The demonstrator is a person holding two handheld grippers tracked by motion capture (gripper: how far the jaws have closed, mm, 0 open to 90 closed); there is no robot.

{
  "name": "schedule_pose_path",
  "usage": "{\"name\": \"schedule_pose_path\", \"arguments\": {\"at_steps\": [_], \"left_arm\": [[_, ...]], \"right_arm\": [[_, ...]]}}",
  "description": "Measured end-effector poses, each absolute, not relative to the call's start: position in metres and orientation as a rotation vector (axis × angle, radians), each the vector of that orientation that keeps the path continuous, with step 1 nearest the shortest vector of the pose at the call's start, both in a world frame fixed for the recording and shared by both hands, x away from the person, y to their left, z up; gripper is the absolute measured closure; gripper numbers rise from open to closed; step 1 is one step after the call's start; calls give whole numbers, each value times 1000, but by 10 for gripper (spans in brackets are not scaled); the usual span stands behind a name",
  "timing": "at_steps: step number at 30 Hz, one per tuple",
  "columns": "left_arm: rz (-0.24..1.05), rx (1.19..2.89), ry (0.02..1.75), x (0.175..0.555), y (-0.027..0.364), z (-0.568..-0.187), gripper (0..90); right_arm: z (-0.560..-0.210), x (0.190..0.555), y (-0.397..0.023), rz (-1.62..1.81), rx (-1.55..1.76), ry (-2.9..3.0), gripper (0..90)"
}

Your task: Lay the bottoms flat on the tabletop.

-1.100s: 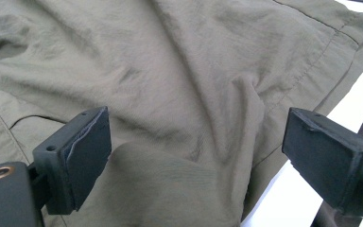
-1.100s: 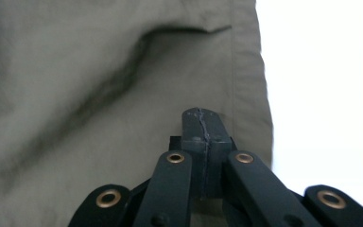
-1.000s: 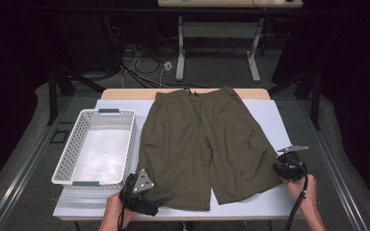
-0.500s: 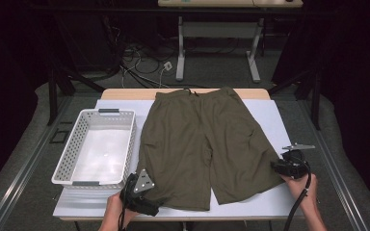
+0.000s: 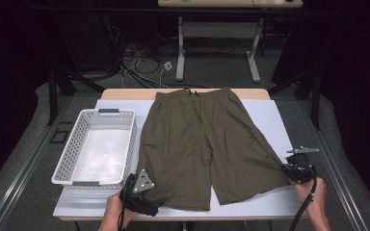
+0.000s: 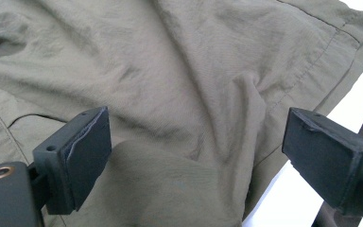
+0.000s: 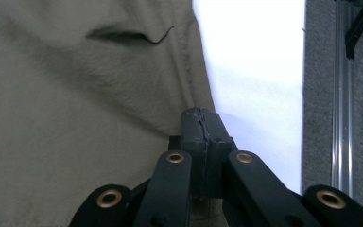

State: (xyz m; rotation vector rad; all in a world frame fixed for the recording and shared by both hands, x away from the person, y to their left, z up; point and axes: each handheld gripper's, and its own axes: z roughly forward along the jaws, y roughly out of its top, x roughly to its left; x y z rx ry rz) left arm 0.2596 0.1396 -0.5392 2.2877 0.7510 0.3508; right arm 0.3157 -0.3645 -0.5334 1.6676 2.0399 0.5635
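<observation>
Olive-green shorts (image 5: pixel 207 139) lie flat on the white table cover, waistband at the far side. My left gripper (image 5: pixel 150 204) sits at the near hem of the left leg. In the left gripper view it (image 6: pixel 196 142) is open wide, with a raised fold of the shorts (image 6: pixel 184 71) between the jaws and the pads clear of it. My right gripper (image 5: pixel 289 172) is at the outer hem corner of the right leg. Its jaws have just been closing, and in the right gripper view they (image 7: pixel 202 118) are pressed together on the edge of the shorts (image 7: pixel 75 94).
A white perforated basket (image 5: pixel 67 159) stands left of the shorts, nothing inside it. The white cover (image 5: pixel 270 115) shows bare to the right of the shorts. Metal rails run along both table sides, and desk legs and cables lie on the floor beyond.
The right gripper has edged slightly to the right at the hem corner. The left gripper and the shorts have stayed where they were.
</observation>
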Motion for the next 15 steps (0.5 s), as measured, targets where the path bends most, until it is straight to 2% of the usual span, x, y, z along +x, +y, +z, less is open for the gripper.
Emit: {"name": "schedule_pose_path", "arguments": {"at_steps": [2, 6, 9, 11, 15], "left_arm": [[355, 2289, 750, 260, 139, -540, 85], [343, 2285, 744, 258, 137, -540, 85], [328, 2297, 737, 258, 136, -541, 85], [324, 2297, 729, 257, 134, -542, 85], [301, 2305, 720, 256, 129, -545, 85]], "right_arm": [[-537, 317, -365, 589, 1653, 2035, 890], [-535, 317, -360, 642, 1602, 2065, 620], [-529, 314, -354, 696, 1552, 2081, 483], [-525, 312, -347, 714, 1526, 2092, 407], [-522, 310, -331, 768, 1463, 2161, 313]]}}
